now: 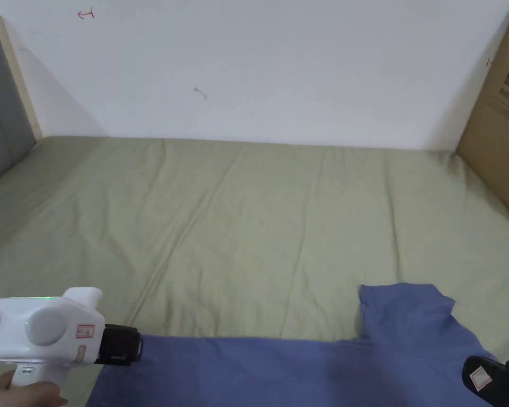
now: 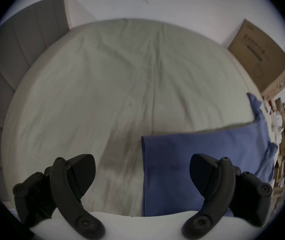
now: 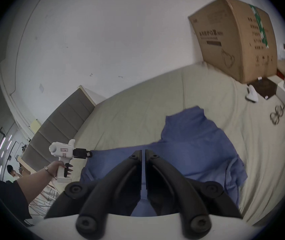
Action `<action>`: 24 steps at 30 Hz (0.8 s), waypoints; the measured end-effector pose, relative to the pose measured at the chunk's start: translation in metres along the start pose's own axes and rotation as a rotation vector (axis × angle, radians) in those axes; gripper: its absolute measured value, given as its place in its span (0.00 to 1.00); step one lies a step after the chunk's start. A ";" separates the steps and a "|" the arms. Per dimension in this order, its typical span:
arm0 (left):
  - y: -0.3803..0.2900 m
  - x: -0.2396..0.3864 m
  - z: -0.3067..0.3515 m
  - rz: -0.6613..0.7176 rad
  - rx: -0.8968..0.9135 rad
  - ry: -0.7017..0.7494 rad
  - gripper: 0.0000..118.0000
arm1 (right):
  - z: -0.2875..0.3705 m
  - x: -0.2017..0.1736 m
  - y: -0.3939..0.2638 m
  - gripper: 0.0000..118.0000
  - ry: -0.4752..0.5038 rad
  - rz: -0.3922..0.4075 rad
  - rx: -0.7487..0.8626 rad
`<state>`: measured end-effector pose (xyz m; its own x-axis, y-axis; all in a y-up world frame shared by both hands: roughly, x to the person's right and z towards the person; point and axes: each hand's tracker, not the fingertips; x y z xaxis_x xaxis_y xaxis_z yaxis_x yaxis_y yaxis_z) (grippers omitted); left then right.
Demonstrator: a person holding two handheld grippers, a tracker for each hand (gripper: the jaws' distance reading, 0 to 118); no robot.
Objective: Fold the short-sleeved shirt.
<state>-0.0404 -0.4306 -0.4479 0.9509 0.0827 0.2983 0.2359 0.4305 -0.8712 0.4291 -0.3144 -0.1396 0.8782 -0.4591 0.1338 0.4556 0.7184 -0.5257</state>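
The shirt, blue, lies on the bed along the bottom edge of the head view, one sleeve sticking up toward the lower right. The left hand-held gripper sits at the lower left of that frame, just at the shirt's left edge; in its own view the jaws stand wide apart with nothing between them, above sheet and shirt edge. The right hand-held gripper has its jaws nearly together with a thin strip of blue cloth showing in the slit; whether they pinch it I cannot tell. A cardboard box stands at the upper right.
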 end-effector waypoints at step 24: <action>-0.023 0.020 0.084 -0.098 0.250 -0.062 0.00 | -0.263 0.166 0.105 0.83 -0.412 0.081 -0.514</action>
<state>-0.0440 -0.3635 -0.3893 0.9102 0.0814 0.4061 0.2616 0.6473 -0.7160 0.5843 -0.4532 -0.3936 0.9369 -0.1033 0.3341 0.3485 0.3546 -0.8676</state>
